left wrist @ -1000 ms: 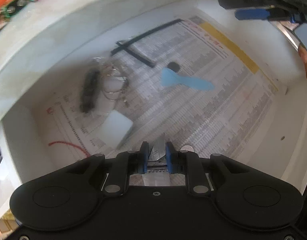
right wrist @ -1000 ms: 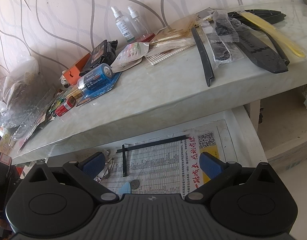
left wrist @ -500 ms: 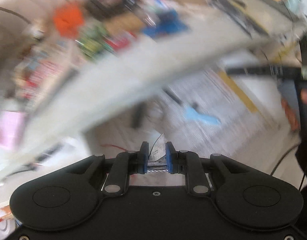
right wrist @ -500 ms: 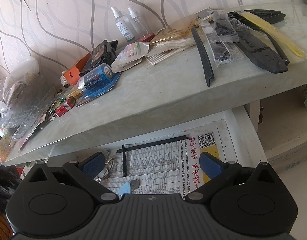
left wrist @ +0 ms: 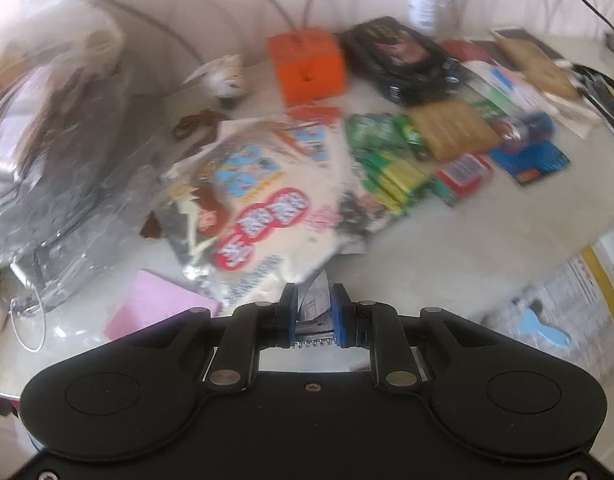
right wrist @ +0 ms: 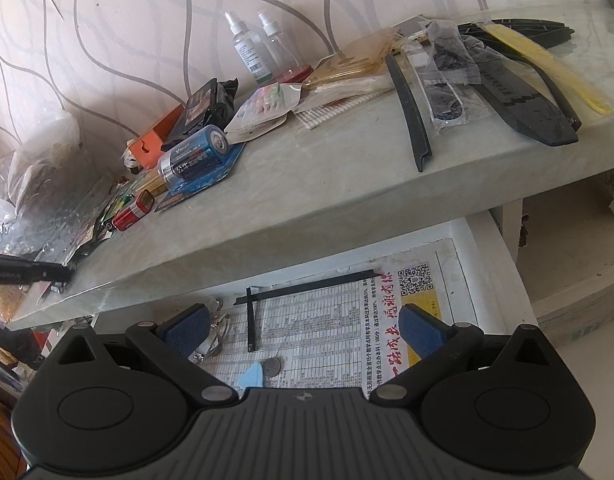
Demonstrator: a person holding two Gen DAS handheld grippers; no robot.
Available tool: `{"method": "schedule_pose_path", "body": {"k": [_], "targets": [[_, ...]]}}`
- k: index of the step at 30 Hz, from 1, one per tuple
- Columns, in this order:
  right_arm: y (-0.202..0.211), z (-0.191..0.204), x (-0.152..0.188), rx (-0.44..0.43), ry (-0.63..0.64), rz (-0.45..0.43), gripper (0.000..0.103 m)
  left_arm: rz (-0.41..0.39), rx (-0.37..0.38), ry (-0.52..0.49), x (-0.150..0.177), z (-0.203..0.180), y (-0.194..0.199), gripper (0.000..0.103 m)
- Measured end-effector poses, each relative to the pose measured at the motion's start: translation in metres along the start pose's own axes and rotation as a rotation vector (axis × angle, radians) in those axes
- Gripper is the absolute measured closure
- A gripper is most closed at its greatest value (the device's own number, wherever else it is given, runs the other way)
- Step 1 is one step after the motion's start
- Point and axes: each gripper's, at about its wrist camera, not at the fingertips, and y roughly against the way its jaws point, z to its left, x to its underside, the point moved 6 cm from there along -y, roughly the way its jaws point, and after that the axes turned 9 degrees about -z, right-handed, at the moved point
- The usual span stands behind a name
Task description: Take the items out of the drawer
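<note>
My left gripper [left wrist: 313, 300] is shut on a small silvery sachet [left wrist: 315, 298], whose corner sticks up between the blue pads. It hangs above the marble countertop [left wrist: 447, 256], just in front of a big white snack bag [left wrist: 267, 208]. The open drawer [right wrist: 473, 264], lined with printed paper, lies below the counter. In it are black strips [right wrist: 251, 320], a coin [right wrist: 271, 367], a light blue plastic piece [right wrist: 251, 378] and metal rings [right wrist: 217, 332]. My right gripper [right wrist: 303, 324] stands open over the drawer with nothing between its fingers.
The countertop is crowded: an orange box [left wrist: 309, 68], green packs [left wrist: 387, 160], a pink pad [left wrist: 159, 308], a battery pack [right wrist: 195, 160], two spray bottles [right wrist: 247, 48] and long black strips [right wrist: 411, 116]. A bare strip of counter runs along its front edge [right wrist: 307, 200].
My left gripper has risen out of the drawer with the sachet and swung over the countertop. The right gripper has stayed where it was.
</note>
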Motion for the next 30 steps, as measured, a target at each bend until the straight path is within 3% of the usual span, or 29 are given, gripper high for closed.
{"method": "schedule_pose_path", "body": {"k": [3,5,7,10,12,16,18,23,25,27,30], "targets": [[0.000,0.001,0.000,-0.001,0.003,0.002,0.000,-0.004,0.010,0.012,-0.001,0.004,0.001,0.087],[0.000,0.002,0.001,-0.005,0.007,0.006,0.000,-0.025,0.016,0.032,-0.003,0.006,0.006,0.081],[0.000,0.002,0.001,-0.007,0.008,0.007,0.000,-0.051,0.011,0.036,-0.007,0.007,0.014,0.053],[0.000,0.002,0.001,-0.010,0.006,0.006,0.000,-0.069,0.027,0.002,-0.008,-0.003,0.029,0.050],[0.000,0.002,0.001,-0.011,0.005,0.005,0.000,-0.074,0.075,-0.028,-0.007,-0.017,0.042,0.046],[0.000,0.002,0.001,-0.011,0.007,0.008,0.000,-0.090,0.164,-0.142,0.004,-0.069,0.058,0.019],[-0.001,0.003,0.001,-0.012,0.010,0.010,0.000,-0.089,0.189,-0.207,0.016,-0.100,0.055,0.013],[-0.001,0.003,0.002,-0.010,0.012,0.012,0.000,-0.050,0.232,-0.254,0.049,-0.146,0.020,0.017],[-0.001,0.003,0.002,-0.013,0.009,0.010,0.000,-0.007,0.258,-0.226,0.062,-0.151,0.002,0.030],[-0.001,0.003,0.002,-0.013,0.009,0.010,0.000,0.028,0.272,-0.171,0.071,-0.149,-0.015,0.036],[-0.001,0.003,0.002,-0.013,0.009,0.010,0.000,0.021,0.222,-0.103,0.077,-0.137,-0.036,0.039]]}}
